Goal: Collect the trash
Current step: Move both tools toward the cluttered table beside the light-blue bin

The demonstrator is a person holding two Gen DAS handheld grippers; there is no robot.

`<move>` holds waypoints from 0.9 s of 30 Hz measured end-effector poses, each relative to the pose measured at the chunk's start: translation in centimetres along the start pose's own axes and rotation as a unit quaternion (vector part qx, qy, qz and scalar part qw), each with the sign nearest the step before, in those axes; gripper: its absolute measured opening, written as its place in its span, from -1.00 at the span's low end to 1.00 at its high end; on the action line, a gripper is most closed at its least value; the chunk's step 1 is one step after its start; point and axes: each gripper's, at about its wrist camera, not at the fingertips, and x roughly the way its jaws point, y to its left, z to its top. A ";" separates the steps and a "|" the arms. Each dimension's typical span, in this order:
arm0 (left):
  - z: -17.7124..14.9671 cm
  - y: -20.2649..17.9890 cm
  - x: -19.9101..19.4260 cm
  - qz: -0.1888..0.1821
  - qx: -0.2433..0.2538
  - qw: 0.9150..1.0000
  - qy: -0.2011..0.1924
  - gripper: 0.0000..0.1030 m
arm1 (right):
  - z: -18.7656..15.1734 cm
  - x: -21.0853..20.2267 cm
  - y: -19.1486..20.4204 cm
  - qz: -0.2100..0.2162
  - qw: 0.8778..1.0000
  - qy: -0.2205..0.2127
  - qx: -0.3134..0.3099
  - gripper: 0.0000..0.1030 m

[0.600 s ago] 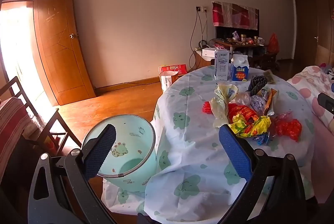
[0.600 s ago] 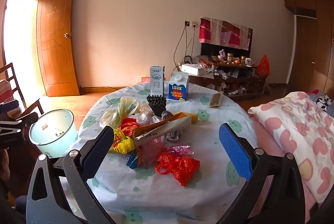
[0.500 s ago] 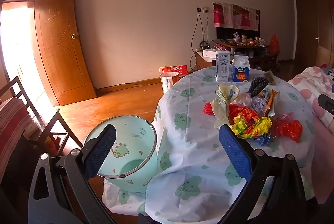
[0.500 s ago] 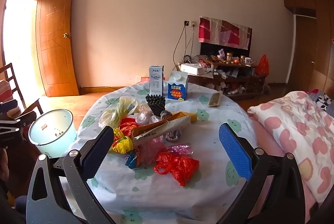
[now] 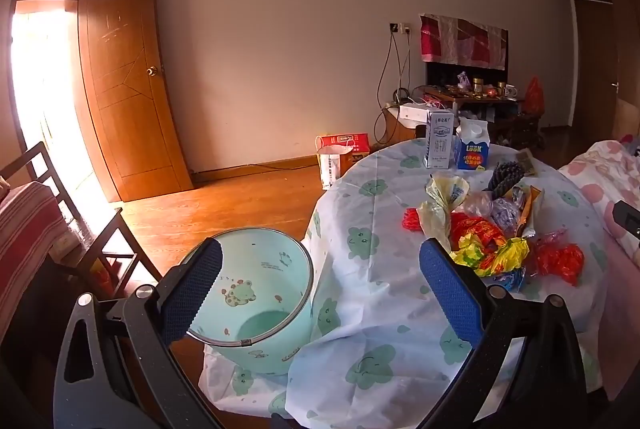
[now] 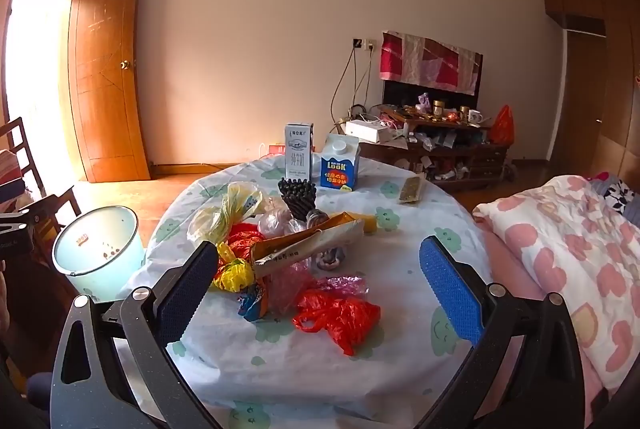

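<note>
I've got the round table [image 6: 400, 369] with its cloud-print cloth in front of me, and the mint trash bin [image 5: 256, 309] sits on the floor right against its left edge. The trash pile [image 6: 288, 253] of wrappers and bags lies mid-table, with two cartons [image 6: 338, 167] standing at the far side. My left gripper [image 5: 320, 287] and right gripper [image 6: 320, 287] both hang spread wide with nothing in them, near the table's close edge.

Mint frog-print bin [image 5: 256, 293]; white green-blotched tablecloth [image 6: 400, 369]; red bag [image 6: 340, 317].
</note>
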 end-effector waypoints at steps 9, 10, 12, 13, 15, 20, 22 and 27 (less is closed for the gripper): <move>0.0 0.2 0.0 0.005 -0.003 1.000 -0.003 0.88 | -0.3 0.1 0.8 -0.004 1.000 0.003 -0.002 0.91; 0.0 0.2 0.0 0.005 -0.003 1.000 -0.003 0.88 | -0.4 0.2 0.8 -0.004 1.000 0.003 -0.002 0.91; 0.1 0.2 0.0 0.006 -0.002 1.000 -0.003 0.88 | -0.4 0.2 0.8 -0.005 1.000 0.004 -0.002 0.91; 0.1 0.3 -0.1 0.006 -0.002 1.000 -0.004 0.88 | -0.4 0.2 0.8 -0.005 1.000 0.003 -0.001 0.91; 0.1 0.3 -0.1 0.007 -0.002 1.000 -0.003 0.88 | -0.5 0.2 0.8 -0.005 1.000 0.004 -0.001 0.91; 0.2 0.6 0.0 0.010 -0.004 1.000 -0.004 0.88 | -0.6 0.3 0.8 -0.005 1.000 0.005 -0.001 0.91; 0.2 0.6 0.0 0.011 -0.005 1.000 -0.004 0.88 | -0.5 0.2 0.8 -0.004 1.000 0.005 0.001 0.91; 0.3 0.8 0.0 0.010 -0.005 1.000 -0.004 0.88 | -0.7 0.4 0.7 -0.003 1.000 0.006 -0.001 0.91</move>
